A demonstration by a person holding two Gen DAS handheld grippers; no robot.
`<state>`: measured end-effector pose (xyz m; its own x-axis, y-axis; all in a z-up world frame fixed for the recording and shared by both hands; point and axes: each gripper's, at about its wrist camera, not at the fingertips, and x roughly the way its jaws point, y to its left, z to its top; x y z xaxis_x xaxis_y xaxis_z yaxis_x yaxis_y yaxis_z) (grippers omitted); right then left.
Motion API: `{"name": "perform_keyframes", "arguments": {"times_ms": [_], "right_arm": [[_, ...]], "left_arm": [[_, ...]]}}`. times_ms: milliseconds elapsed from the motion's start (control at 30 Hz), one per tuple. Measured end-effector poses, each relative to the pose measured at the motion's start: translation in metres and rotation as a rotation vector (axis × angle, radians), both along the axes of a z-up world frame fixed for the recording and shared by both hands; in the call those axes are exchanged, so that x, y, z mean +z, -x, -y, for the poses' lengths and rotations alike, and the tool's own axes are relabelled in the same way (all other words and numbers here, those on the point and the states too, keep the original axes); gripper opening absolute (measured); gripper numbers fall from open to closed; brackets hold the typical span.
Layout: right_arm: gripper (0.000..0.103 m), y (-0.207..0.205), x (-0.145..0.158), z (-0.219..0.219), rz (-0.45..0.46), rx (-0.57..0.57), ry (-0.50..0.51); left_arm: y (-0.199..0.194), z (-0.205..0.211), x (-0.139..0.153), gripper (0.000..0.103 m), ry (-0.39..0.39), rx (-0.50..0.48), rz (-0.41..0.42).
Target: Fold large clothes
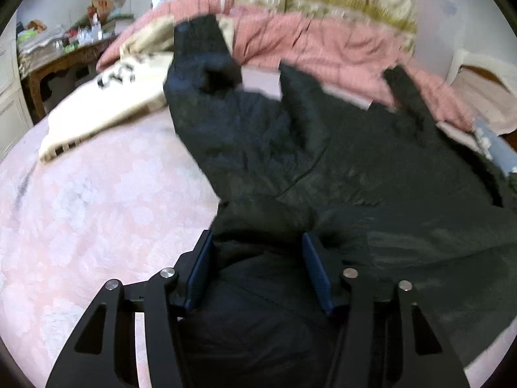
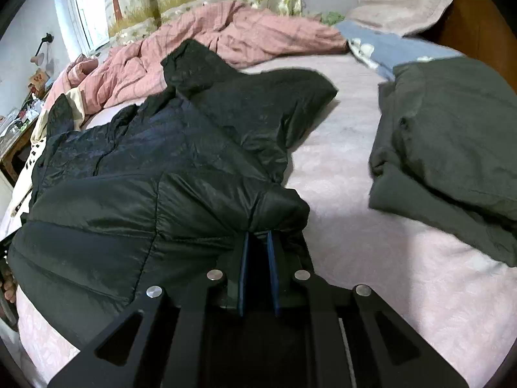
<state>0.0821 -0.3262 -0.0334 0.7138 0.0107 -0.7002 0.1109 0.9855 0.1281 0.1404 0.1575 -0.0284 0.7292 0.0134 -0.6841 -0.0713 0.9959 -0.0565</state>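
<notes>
A black puffer jacket [image 1: 339,161] lies on the pink bed sheet [image 1: 97,200]. In the left wrist view my left gripper [image 1: 258,242] has its jaws wide apart, with the jacket's fabric bunched between the blue pads [image 1: 200,268]. One sleeve [image 1: 200,64] sticks up at the far side. In the right wrist view the jacket [image 2: 145,168] fills the left half. My right gripper [image 2: 258,239] is shut on the jacket's near right corner, pads nearly together on the fabric.
A folded dark grey garment [image 2: 452,135] lies on the bed at right. A cream garment with black print [image 1: 106,103] lies at left. A crumpled pink duvet [image 2: 210,42] and a blue pillow [image 2: 387,48] sit at the far side. A cluttered wooden table [image 1: 64,55] stands beyond the bed.
</notes>
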Motion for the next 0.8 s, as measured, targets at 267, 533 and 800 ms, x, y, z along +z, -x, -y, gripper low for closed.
{"name": "perform_keyframes", "arguments": {"times_ms": [267, 533, 800], "right_arm": [[0.100, 0.057, 0.027, 0.013, 0.136, -0.043, -0.102], [0.054, 0.047, -0.013, 0.031, -0.037, 0.077, -0.355], [0.010, 0.103, 0.029, 0.009, 0.090, 0.037, -0.196]], "left_arm": [[0.044, -0.025, 0.020, 0.092, 0.092, 0.036, 0.058], [0.032, -0.041, -0.015, 0.047, 0.342, -0.069, -0.137], [0.076, -0.033, 0.019, 0.015, 0.299, -0.112, -0.053]]}}
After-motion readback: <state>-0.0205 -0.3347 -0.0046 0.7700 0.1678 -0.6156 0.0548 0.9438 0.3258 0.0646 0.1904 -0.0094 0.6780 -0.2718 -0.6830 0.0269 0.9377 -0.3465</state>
